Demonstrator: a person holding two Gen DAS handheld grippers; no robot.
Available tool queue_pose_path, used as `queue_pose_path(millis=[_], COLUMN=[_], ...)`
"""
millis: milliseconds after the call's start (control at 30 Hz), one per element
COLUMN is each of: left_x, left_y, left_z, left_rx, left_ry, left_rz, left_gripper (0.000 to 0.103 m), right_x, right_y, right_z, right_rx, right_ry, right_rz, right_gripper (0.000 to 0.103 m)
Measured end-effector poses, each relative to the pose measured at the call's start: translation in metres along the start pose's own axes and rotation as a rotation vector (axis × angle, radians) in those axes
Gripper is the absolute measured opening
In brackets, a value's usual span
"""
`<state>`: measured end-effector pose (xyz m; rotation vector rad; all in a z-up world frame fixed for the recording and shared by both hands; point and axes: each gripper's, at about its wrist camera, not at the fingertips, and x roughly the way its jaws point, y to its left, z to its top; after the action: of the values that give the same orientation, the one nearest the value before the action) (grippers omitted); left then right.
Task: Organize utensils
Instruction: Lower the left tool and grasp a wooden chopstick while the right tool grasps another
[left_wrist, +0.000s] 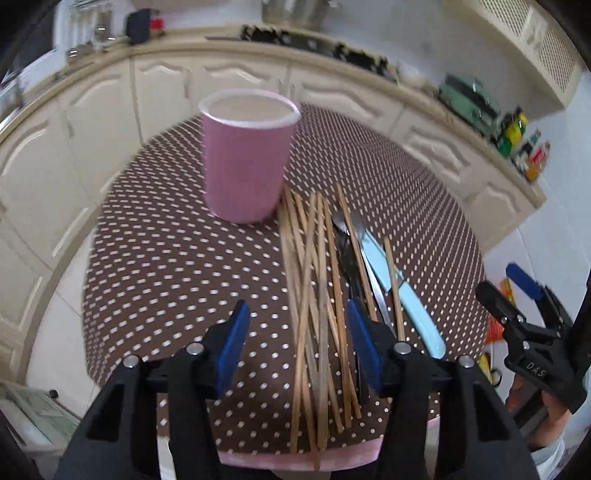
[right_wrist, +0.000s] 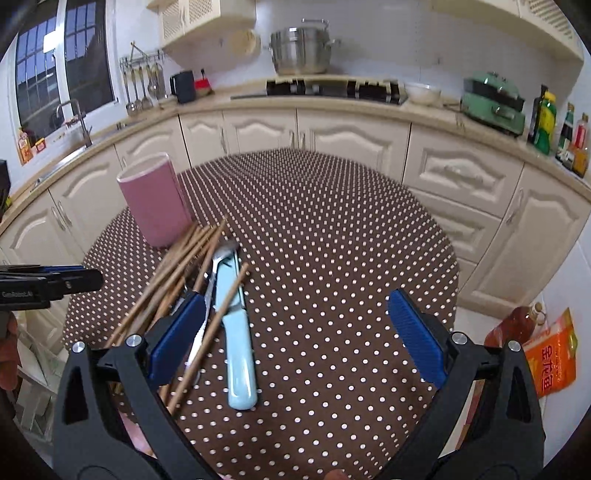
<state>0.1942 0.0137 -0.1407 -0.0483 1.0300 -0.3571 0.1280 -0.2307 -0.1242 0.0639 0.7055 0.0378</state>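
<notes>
Pink cup (left_wrist: 245, 155): upright on the dotted tablecloth (left_wrist: 166, 266), at 11 o'clock from the utensil pile; what shows of its inside is bare.

Wooden chopsticks (left_wrist: 317, 295): loose crossed heap on the cloth, far tips just beside the cup's base.

Metal spoons (left_wrist: 345, 236) and pale-blue-handled knife (left_wrist: 402, 295): lying at 3 o'clock of the chopsticks, one stick across the knife.

Left gripper (left_wrist: 295, 343): jaws partly spread over the chopsticks, pinching nothing.

Right gripper (right_wrist: 295, 332): jaws spread wide above the cloth, empty.
</notes>
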Motion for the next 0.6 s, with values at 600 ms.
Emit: queue_pose_path(millis=[600], left_x=[0.083], left_y=[-0.018], left_z=[0.033], left_rx=[0.048], left_ry=[0.159], left_rz=[0.045], left_gripper=[0.005], right_x=[0.043], right_y=[-0.003], right_z=[0.006], right_rx=[0.003], right_ry=[0.185], right_rz=[0.106], right_gripper=[0.097])
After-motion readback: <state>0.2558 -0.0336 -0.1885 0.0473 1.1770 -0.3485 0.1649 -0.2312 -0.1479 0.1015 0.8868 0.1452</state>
